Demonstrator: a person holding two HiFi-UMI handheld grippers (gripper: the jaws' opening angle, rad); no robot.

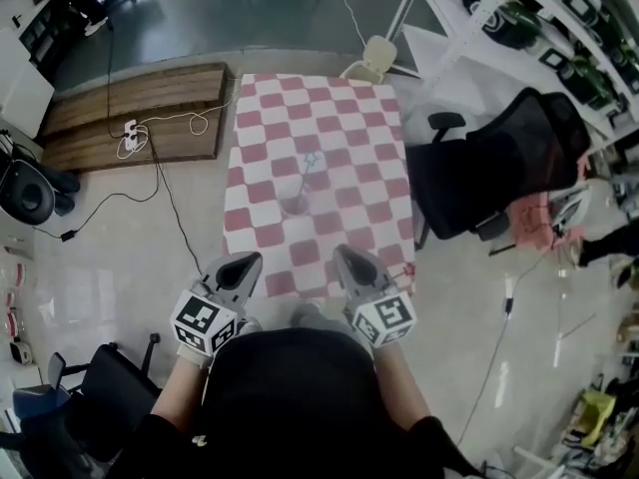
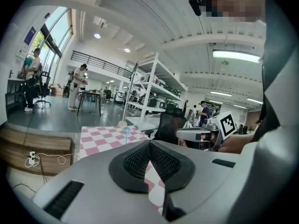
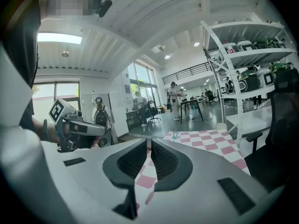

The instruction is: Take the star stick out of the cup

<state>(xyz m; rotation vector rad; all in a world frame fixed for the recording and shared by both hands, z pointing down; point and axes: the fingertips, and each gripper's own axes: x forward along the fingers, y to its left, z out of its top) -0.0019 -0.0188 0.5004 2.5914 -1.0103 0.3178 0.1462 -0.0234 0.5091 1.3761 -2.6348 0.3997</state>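
A clear cup (image 1: 297,204) stands near the middle of the red-and-white checked table (image 1: 349,128). A pale blue star stick (image 1: 310,163) leans out of it toward the far side. The stick shows small and far off in the left gripper view (image 2: 125,131) and the right gripper view (image 3: 175,135). My left gripper (image 1: 247,260) and right gripper (image 1: 345,253) hover at the table's near edge, close to my body and well short of the cup. The left jaws (image 2: 149,143) touch at their tips. The right jaws (image 3: 149,142) show only a thin slit. Neither holds anything.
A black office chair (image 1: 499,168) stands against the table's right side and a pale stool (image 1: 371,58) at its far end. A low wooden platform (image 1: 130,113) with cables lies to the left. White shelving (image 1: 539,18) fills the back right. Another black chair (image 1: 100,392) is at my left.
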